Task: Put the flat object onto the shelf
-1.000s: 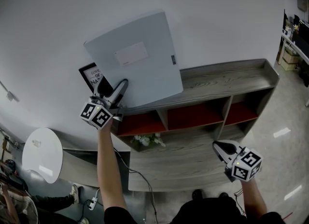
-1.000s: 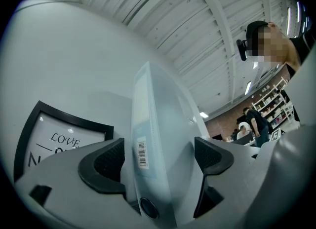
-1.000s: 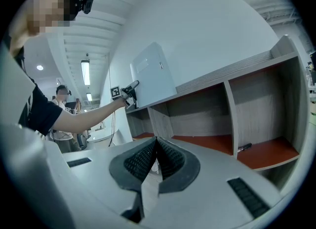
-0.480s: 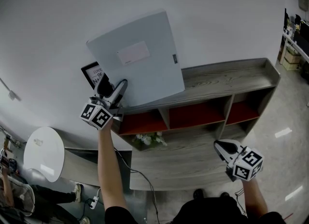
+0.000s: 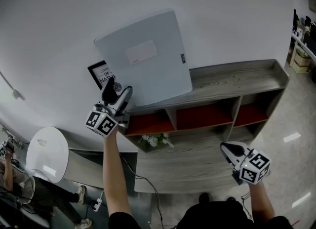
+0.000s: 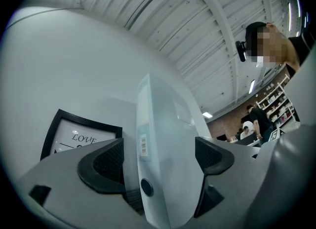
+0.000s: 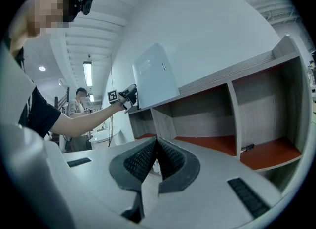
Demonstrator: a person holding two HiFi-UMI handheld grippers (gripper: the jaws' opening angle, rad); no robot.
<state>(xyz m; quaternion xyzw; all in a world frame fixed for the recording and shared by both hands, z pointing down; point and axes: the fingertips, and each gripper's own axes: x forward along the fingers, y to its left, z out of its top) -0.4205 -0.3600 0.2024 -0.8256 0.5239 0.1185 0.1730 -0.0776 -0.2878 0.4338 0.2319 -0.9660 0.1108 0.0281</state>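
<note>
The flat object is a pale grey box file (image 5: 143, 57). It stands tilted on the wooden shelf's top board (image 5: 232, 80) and leans against the white wall. My left gripper (image 5: 118, 92) is at its lower left corner, open. In the left gripper view the file's spine (image 6: 148, 144) sits between the jaws of the left gripper (image 6: 158, 161), with a gap beside the left pad (image 6: 108, 161). My right gripper (image 5: 229, 149) hangs low in front of the shelf, shut and empty. Its own view shows the shut right gripper (image 7: 157, 156) and, far off, the file (image 7: 153, 77).
A black picture frame (image 5: 101, 72) with print stands just left of the file against the wall. Red-backed compartments (image 5: 197, 117) lie under the top board, with white flowers (image 5: 153, 141) on the lower board. A white round table (image 5: 47, 154) and a floor cable (image 5: 143, 183) are at the left.
The left gripper has drawn slightly back and down from the file, which now leans on the wall. The right gripper has barely moved.
</note>
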